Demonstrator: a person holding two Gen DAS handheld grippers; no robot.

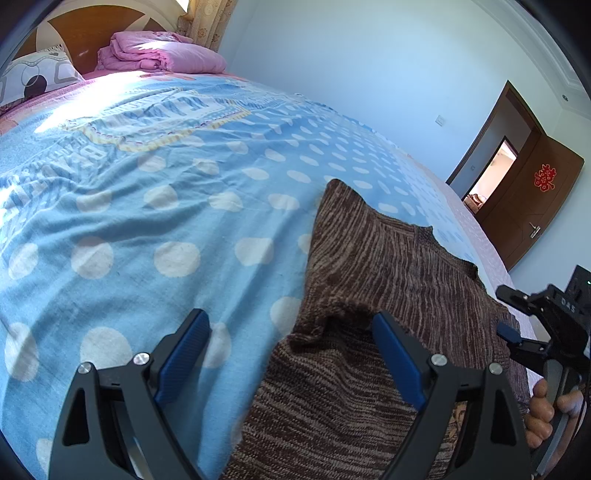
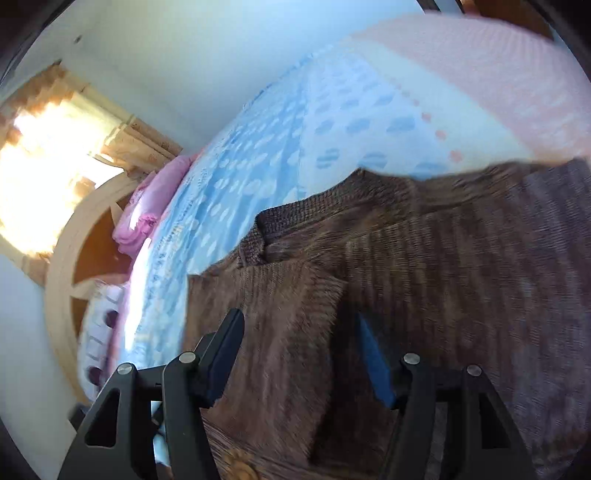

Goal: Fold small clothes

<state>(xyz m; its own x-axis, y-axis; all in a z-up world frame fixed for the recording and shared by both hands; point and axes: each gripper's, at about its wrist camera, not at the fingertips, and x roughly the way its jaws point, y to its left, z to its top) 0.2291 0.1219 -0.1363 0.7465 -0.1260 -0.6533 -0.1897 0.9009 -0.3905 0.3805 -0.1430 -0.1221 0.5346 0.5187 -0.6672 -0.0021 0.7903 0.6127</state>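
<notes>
A brown knitted sweater [image 1: 380,295] lies on the blue polka-dot bedspread [image 1: 147,206], partly folded, with a raised fold near its left edge. My left gripper [image 1: 291,325] is open and empty, its jaws wide apart, straddling the sweater's left edge. My right gripper shows at the right edge of the left wrist view [image 1: 517,314], held by a hand, over the sweater's right side. In the right wrist view, the right gripper [image 2: 299,325] is open over a folded flap of the sweater [image 2: 369,266]. That view is blurred.
A folded pink quilt [image 1: 162,51] and a patterned pillow [image 1: 33,74] lie at the wooden headboard [image 1: 92,33]. An open brown door [image 1: 528,195] is at the right. A curtained bright window [image 2: 48,162] is beyond the headboard.
</notes>
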